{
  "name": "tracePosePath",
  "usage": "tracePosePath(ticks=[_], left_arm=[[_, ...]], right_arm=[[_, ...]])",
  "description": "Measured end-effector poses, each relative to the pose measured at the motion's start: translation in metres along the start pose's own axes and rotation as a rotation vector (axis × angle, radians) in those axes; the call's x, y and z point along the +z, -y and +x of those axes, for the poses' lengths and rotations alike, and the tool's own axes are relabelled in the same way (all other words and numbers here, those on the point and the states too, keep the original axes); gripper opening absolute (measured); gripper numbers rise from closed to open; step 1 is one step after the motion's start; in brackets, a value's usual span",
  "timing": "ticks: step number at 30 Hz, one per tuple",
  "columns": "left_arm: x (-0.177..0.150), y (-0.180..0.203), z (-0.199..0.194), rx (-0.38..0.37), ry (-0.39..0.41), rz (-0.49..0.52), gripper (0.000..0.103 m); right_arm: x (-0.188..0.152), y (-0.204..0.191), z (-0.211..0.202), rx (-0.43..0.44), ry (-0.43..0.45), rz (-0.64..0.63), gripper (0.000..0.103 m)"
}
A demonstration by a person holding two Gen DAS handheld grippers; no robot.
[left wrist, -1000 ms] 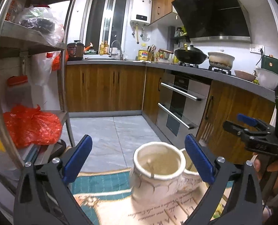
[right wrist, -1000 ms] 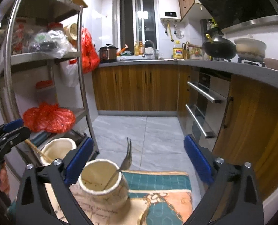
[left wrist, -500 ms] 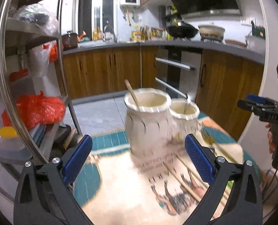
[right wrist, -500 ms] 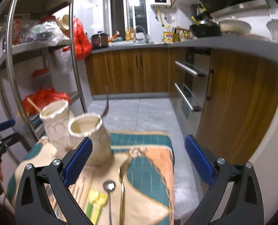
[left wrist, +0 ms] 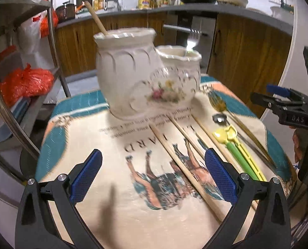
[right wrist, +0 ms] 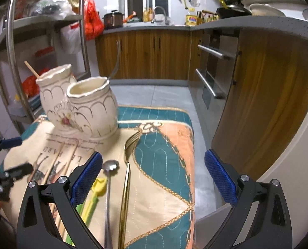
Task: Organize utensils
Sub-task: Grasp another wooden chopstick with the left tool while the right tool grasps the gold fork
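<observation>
Two cream ceramic jars stand at the far end of a patterned cloth [left wrist: 133, 217]. The taller jar [left wrist: 124, 70] [right wrist: 52, 99] holds a wooden chopstick [left wrist: 95, 17]. The shorter jar [left wrist: 178, 78] [right wrist: 93, 108] holds a silver fork [left wrist: 192, 39]. On the cloth lie several wooden chopsticks [left wrist: 185, 170], a yellow-green utensil [left wrist: 236, 149] [right wrist: 91, 197], a silver spoon [right wrist: 109, 186] and a gold fork [right wrist: 126, 176]. My left gripper [left wrist: 152, 178] is open and empty above the chopsticks. My right gripper [right wrist: 152, 178] is open and empty above the cloth's right side, by the gold fork.
A metal shelf rack [left wrist: 15, 95] with red bags [left wrist: 27, 81] stands left of the table. Wooden cabinets and an oven [right wrist: 214, 70] run along the back and right. The table's right edge [right wrist: 192, 166] drops to a grey tiled floor [right wrist: 158, 93].
Both grippers have pulled back from the jars and tilted down, so the cloth and the loose utensils now fill the views. Both stay open and empty.
</observation>
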State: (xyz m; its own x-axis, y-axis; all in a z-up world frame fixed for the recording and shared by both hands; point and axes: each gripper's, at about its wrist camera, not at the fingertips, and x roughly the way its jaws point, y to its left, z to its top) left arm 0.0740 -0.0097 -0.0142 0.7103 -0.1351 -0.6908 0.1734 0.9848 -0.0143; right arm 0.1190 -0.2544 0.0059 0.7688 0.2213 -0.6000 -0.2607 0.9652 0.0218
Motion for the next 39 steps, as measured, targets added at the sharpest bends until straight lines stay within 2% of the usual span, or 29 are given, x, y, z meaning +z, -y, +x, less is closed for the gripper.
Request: tracePosePath(ticks=[7, 12, 18, 21, 23, 24, 25, 26, 28, 31, 35, 37, 39], left_arm=[[-0.005, 0.014, 0.016, 0.000, -0.059, -0.003, 0.097], [-0.008, 0.014, 0.020, 0.023, -0.094, -0.030, 0.097], [-0.011, 0.013, 0.021, 0.034, -0.110, -0.058, 0.097], [-0.013, 0.015, 0.020, 0.041, -0.107, -0.067, 0.097], [-0.013, 0.016, 0.019, 0.041, -0.099, -0.077, 0.097], [-0.013, 0.018, 0.018, 0.041, -0.097, -0.077, 0.096], [-0.014, 0.019, 0.018, 0.037, -0.099, -0.073, 0.093], [-0.014, 0.021, 0.018, 0.031, -0.102, -0.066, 0.091], [-0.015, 0.027, 0.019, 0.025, -0.106, -0.045, 0.077], [-0.015, 0.032, 0.019, 0.034, -0.108, -0.015, 0.064], [-0.012, 0.029, 0.021, 0.046, -0.113, -0.002, 0.044], [-0.009, 0.024, 0.022, 0.046, -0.115, -0.002, 0.027], [-0.005, 0.017, 0.025, 0.051, -0.121, 0.000, 0.016]], right_arm=[[0.006, -0.009, 0.023, 0.000, -0.060, -0.066, 0.098], [0.010, -0.017, 0.048, 0.011, -0.141, -0.112, 0.098], [0.014, -0.020, 0.067, 0.039, -0.183, -0.092, 0.098], [0.019, -0.020, 0.074, 0.048, -0.192, -0.067, 0.095], [0.022, -0.020, 0.077, 0.064, -0.200, -0.054, 0.085], [0.023, -0.019, 0.079, 0.065, -0.209, -0.050, 0.075], [0.023, -0.020, 0.082, 0.063, -0.220, -0.046, 0.068], [0.023, -0.019, 0.085, 0.070, -0.230, -0.039, 0.065], [0.024, -0.018, 0.088, 0.091, -0.244, -0.029, 0.052], [0.023, -0.020, 0.090, 0.115, -0.260, -0.022, 0.037], [0.023, -0.020, 0.094, 0.138, -0.269, -0.011, 0.024], [0.022, -0.022, 0.094, 0.142, -0.269, -0.011, 0.016], [0.022, -0.021, 0.092, 0.148, -0.263, -0.005, 0.012]])
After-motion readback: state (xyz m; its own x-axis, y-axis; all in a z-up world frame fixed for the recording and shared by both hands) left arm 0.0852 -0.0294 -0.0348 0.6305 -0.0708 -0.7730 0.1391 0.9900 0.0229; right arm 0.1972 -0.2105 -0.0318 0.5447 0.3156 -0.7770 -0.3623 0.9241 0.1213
